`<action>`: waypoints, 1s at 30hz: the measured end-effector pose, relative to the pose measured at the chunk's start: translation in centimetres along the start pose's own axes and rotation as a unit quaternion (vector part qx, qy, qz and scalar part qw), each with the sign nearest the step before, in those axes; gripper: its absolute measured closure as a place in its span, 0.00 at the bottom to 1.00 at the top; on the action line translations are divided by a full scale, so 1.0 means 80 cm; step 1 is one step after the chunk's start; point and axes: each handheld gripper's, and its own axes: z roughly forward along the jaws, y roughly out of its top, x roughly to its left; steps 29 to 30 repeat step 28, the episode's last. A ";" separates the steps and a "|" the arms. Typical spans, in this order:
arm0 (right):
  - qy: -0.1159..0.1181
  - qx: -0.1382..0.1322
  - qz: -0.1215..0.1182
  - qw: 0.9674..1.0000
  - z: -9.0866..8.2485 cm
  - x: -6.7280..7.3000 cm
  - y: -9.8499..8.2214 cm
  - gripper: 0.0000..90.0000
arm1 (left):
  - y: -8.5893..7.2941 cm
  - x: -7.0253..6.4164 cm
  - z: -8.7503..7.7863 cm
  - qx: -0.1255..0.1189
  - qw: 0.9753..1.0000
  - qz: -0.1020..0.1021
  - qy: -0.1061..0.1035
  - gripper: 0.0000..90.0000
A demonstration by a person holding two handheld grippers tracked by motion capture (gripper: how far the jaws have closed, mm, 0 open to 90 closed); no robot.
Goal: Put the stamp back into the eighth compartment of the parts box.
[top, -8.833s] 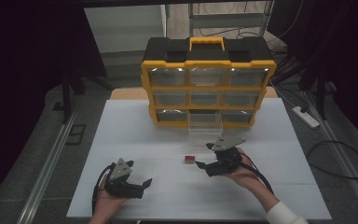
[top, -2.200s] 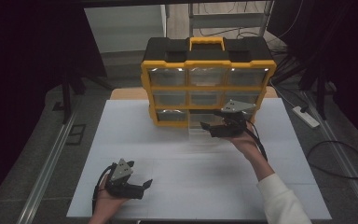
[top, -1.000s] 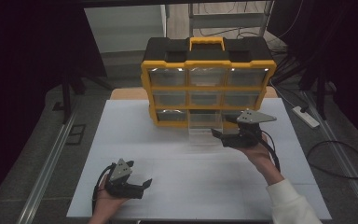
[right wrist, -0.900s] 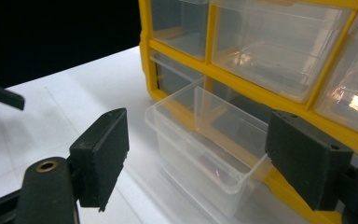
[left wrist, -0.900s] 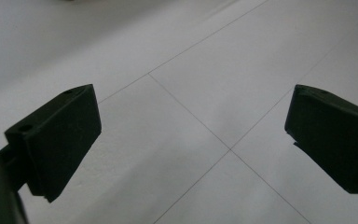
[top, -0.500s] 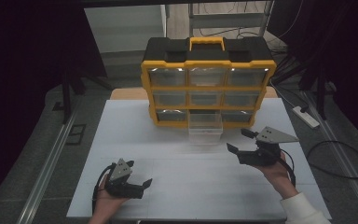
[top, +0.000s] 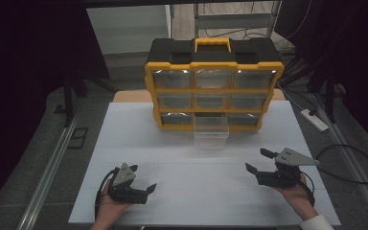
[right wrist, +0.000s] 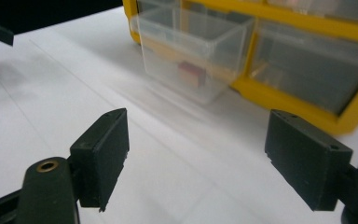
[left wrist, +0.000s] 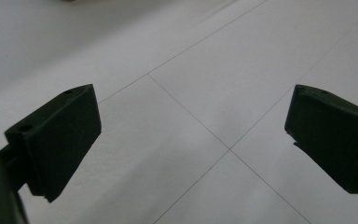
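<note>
Resting on the white table, left gripper and right gripper both gape empty; red block lies in the pulled-out clear drawer

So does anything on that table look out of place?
One thing: the bottom middle drawer of the yellow organizer sticks out while the others sit flush. A small red piece lies inside it. Both tongs are open and empty.

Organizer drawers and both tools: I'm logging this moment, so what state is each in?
Bottom middle drawer: pulled out, a small red piece inside.
Other drawers: pushed in.
Yellow organizer: upright on the table.
Left tool: open, empty.
Right tool: open, empty.
</note>
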 end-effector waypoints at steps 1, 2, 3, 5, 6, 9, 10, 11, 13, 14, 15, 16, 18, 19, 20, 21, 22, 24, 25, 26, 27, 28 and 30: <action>-0.002 0.003 0.002 1.000 -0.003 -0.001 -0.005 0.25 | 0.000 0.000 0.000 0.000 1.000 0.000 0.000 0.04; -0.003 0.006 0.004 1.000 -0.006 -0.002 -0.009 0.25 | 0.000 0.000 0.000 0.000 1.000 0.000 0.000 0.04; -0.005 0.008 0.006 1.000 -0.009 -0.002 -0.014 0.25 | 0.000 0.000 0.000 0.000 1.000 0.000 0.000 0.04; -0.009 0.012 0.009 1.000 -0.013 -0.004 -0.022 0.25 | 0.000 0.000 0.001 0.001 1.000 0.001 0.000 0.04; -0.010 0.013 0.014 1.000 -0.014 -0.006 -0.025 0.25 | 0.000 0.000 0.001 0.002 1.000 0.001 0.000 0.04; -0.012 0.020 0.019 1.000 -0.011 -0.008 -0.031 0.25 | 0.001 -0.001 0.002 0.002 1.000 0.002 0.000 0.04; -0.012 0.021 0.019 1.000 -0.010 -0.008 -0.032 0.25 | 0.001 -0.001 0.002 0.003 1.000 0.003 0.000 0.04; -0.011 0.022 0.019 1.000 -0.009 -0.008 -0.032 0.25 | 0.001 -0.001 0.002 0.003 1.000 0.003 0.000 0.04; -0.008 0.022 0.015 1.000 -0.009 -0.007 -0.031 0.25 | 0.001 -0.001 0.002 0.003 1.000 0.003 0.000 0.04; -0.007 0.022 0.014 1.000 -0.009 -0.007 -0.031 0.25 | 0.001 -0.001 0.002 0.002 1.000 0.002 0.000 0.04; -0.007 0.023 0.013 1.000 -0.008 -0.006 -0.032 0.25 | 0.001 -0.001 0.002 0.002 1.000 0.002 0.000 0.04; -0.007 0.024 0.012 1.000 -0.008 -0.006 -0.032 0.25 | 0.001 -0.001 0.002 0.002 1.000 0.002 0.000 0.04; -0.007 0.025 0.011 1.000 -0.007 -0.006 -0.032 0.25 | 0.001 -0.001 0.002 0.003 1.000 0.003 -0.001 0.04; -0.008 0.025 0.010 1.000 -0.007 -0.006 -0.032 0.25 | 0.001 -0.001 0.002 0.003 1.000 0.004 -0.001 0.04; -0.007 0.025 0.011 1.000 -0.007 -0.006 -0.032 0.25 | 0.001 -0.001 0.002 0.003 1.000 0.004 -0.001 0.04; -0.006 0.025 0.012 1.000 -0.007 -0.006 -0.032 0.25 | 0.001 -0.001 0.002 0.003 1.000 0.003 -0.001 0.04; -0.007 0.025 0.011 1.000 -0.007 -0.006 -0.032 0.25 | 0.001 -0.001 0.002 0.003 1.000 0.003 -0.001 0.04; -0.006 0.025 0.012 1.000 -0.008 -0.006 -0.032 0.25 | 0.001 -0.001 0.002 0.003 1.000 0.002 -0.001 0.04; -0.007 0.024 0.011 1.000 -0.008 -0.007 -0.032 0.25 | 0.001 -0.001 0.002 0.002 1.000 0.002 -0.001 0.04; -0.008 0.024 0.011 1.000 -0.008 -0.007 -0.032 0.25 | 0.001 -0.001 0.002 0.002 1.000 0.002 -0.001 0.04; -0.008 0.024 0.011 1.000 -0.008 -0.007 -0.032 0.25 | 0.001 -0.001 0.002 0.002 1.000 0.002 -0.001 0.04; -0.008 0.025 0.012 1.000 -0.008 -0.008 -0.032 0.25 | 0.001 -0.001 0.002 0.002 1.000 0.003 0.000 0.04; -0.008 0.025 0.012 1.000 -0.008 -0.008 -0.032 0.25 | 0.001 -0.001 0.002 0.002 1.000 0.003 0.000 0.04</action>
